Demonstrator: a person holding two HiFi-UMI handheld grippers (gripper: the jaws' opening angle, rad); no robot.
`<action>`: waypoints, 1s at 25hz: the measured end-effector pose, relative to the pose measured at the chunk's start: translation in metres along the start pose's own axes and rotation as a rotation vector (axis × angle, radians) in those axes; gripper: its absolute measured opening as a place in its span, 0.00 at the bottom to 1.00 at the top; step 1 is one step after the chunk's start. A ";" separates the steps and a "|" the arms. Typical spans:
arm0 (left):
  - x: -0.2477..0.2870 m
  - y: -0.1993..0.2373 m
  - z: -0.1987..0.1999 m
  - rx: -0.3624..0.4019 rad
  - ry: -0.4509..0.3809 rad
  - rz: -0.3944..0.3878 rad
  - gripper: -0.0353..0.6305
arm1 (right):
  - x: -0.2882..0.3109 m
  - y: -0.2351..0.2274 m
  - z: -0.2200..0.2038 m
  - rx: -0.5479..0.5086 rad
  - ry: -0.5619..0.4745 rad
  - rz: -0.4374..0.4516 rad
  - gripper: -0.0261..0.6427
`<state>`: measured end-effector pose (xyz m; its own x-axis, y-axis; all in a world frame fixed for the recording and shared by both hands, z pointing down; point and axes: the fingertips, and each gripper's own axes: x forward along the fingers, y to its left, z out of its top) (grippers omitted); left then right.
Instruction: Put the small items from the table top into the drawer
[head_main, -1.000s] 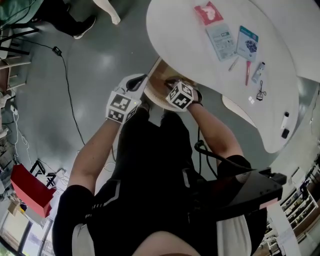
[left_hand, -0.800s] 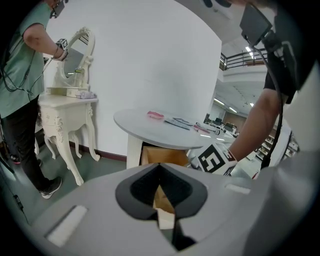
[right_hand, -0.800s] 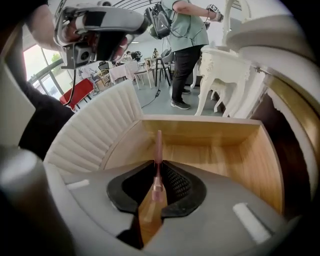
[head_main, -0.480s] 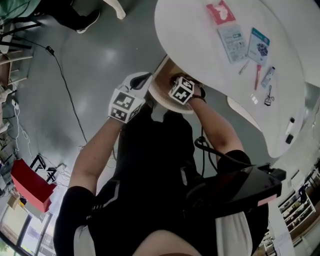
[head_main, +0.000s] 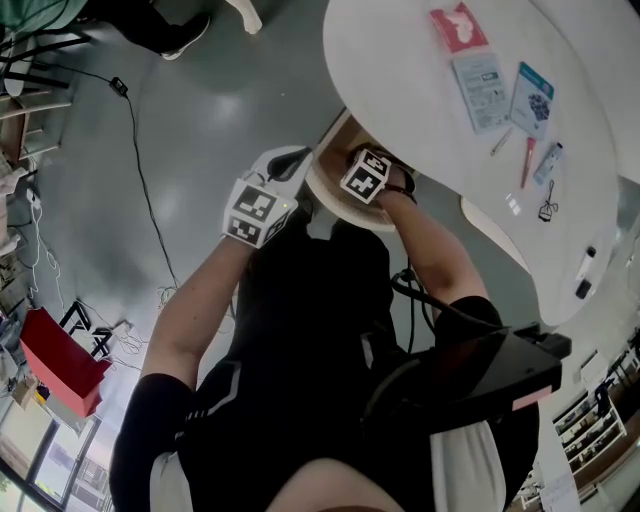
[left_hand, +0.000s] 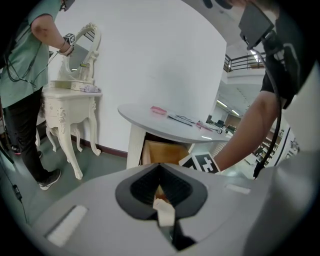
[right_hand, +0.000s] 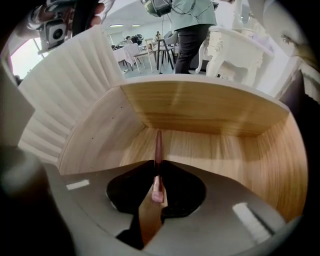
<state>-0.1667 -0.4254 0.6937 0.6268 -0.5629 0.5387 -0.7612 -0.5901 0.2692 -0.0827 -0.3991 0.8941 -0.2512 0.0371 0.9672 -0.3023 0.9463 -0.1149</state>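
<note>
The wooden drawer (head_main: 328, 172) stands pulled out from under the white round table (head_main: 400, 90). My right gripper (right_hand: 158, 164) points steeply down into the drawer (right_hand: 200, 110) and is shut on a thin pink stick (right_hand: 158, 142), whose tip hangs close over the drawer bottom. In the head view only that gripper's marker cube (head_main: 366, 176) shows, over the drawer. My left gripper (head_main: 297, 159) hovers at the drawer's left edge; in its own view its jaws (left_hand: 161, 189) are together with nothing held.
On the table lie a red packet (head_main: 459, 27), a pale card packet (head_main: 481, 78), a blue packet (head_main: 532, 94), a pink pen (head_main: 525, 163), small scissors (head_main: 548, 205) and a marker (head_main: 585, 270). A white dressing table (left_hand: 70, 95) and a person stand to the left.
My right gripper has sunk deeper into the drawer with the pink stick in it. The left gripper has stayed beside the drawer's edge.
</note>
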 end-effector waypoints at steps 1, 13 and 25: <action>0.000 0.001 0.000 -0.004 -0.002 0.003 0.05 | 0.002 0.000 -0.001 0.009 0.003 0.003 0.12; -0.001 0.004 -0.003 -0.026 -0.014 0.032 0.05 | 0.013 -0.001 -0.002 0.047 0.024 0.027 0.12; -0.029 -0.005 0.019 -0.029 -0.046 0.087 0.05 | -0.030 0.012 0.009 -0.004 -0.030 0.017 0.18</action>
<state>-0.1781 -0.4166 0.6616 0.5646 -0.6375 0.5243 -0.8171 -0.5213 0.2462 -0.0876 -0.3916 0.8612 -0.2835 0.0438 0.9580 -0.2938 0.9469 -0.1302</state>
